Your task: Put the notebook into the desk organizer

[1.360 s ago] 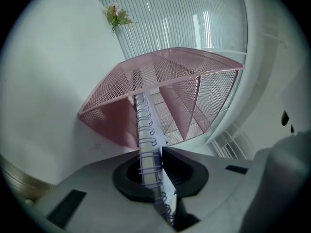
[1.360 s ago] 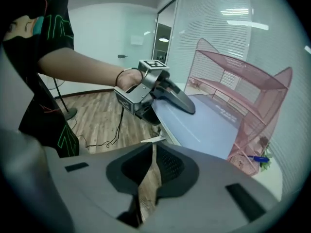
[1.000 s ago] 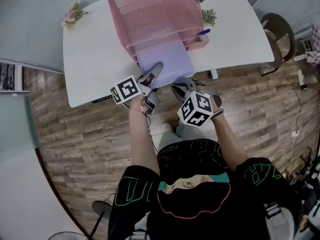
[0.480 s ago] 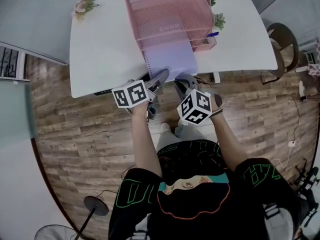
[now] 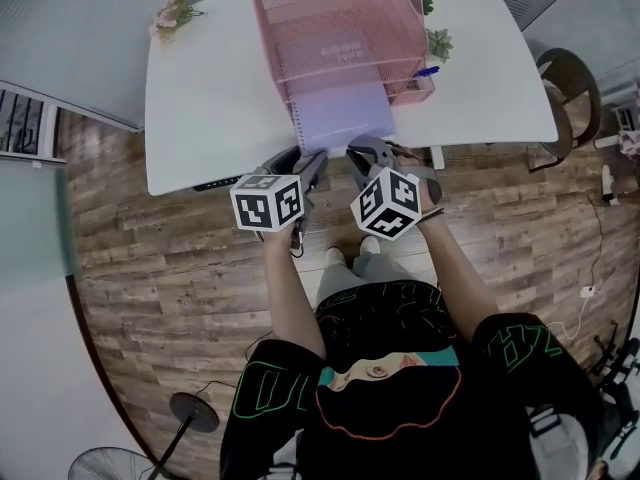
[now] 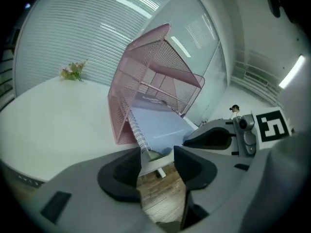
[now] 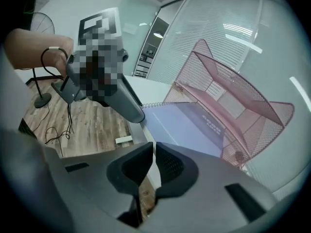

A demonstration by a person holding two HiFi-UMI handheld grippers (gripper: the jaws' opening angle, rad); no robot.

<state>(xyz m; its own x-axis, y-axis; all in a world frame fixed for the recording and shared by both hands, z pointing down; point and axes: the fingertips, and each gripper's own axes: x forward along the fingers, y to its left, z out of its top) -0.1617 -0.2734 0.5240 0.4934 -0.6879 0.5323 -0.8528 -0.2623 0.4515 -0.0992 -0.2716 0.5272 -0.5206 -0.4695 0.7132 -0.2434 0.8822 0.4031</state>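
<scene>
Notebook (image 5: 342, 118), lavender and spiral-bound, lies flat with its far half inside the pink wire-mesh organizer (image 5: 335, 28) on the white table (image 5: 210, 98). The left gripper (image 5: 308, 160) sits at its near left corner, jaws apart after just closing a little, with nothing pressed between them. The right gripper (image 5: 362, 152) has its jaws together and empty.

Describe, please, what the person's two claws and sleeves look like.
Both the left claw and right claw are grey plastic with dark pads; each carries a white cube printed with black square markers. The left one's jaws have just been closing, nothing pressed between them. The person wears a black short-sleeved shirt with green and orange outlines.
</scene>
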